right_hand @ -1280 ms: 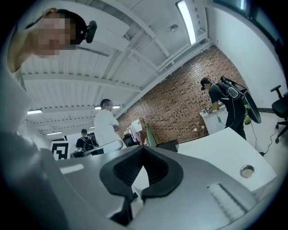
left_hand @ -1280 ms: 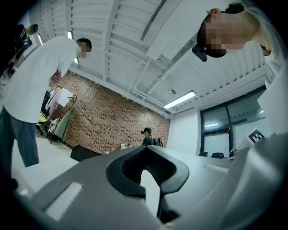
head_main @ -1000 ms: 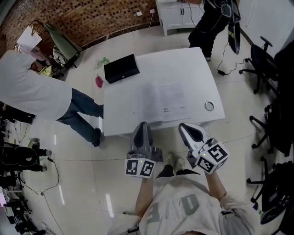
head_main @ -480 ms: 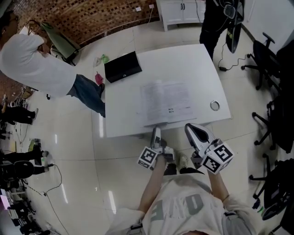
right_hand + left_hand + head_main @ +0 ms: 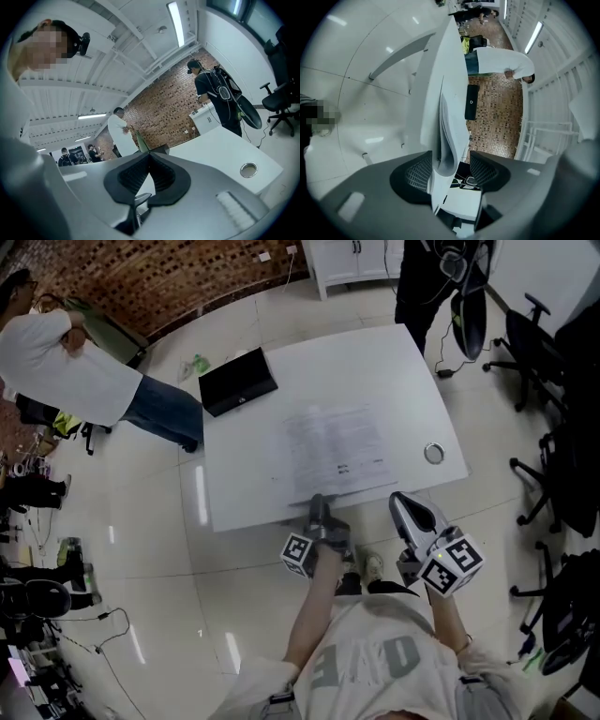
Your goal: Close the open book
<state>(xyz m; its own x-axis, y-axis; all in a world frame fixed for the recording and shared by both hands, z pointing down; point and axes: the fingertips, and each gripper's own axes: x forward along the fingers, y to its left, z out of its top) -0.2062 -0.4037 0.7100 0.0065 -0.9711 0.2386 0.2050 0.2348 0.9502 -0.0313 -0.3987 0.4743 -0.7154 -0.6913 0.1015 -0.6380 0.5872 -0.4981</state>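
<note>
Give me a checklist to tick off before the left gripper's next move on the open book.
1. Book lies open on the table: ok. The open book is flat on the white table.
2. Left gripper jaws apart: ok. They have just been opening.
3. Book edge between those jaws: ok. The pages stand between the pads, not pinched.
4. How many pages sit in the gap: cannot tell.
5. Right gripper out of the way: ok. It is shut, empty, at the table's near edge.
6. Metal ring and black case apart from the book: ok.
</note>
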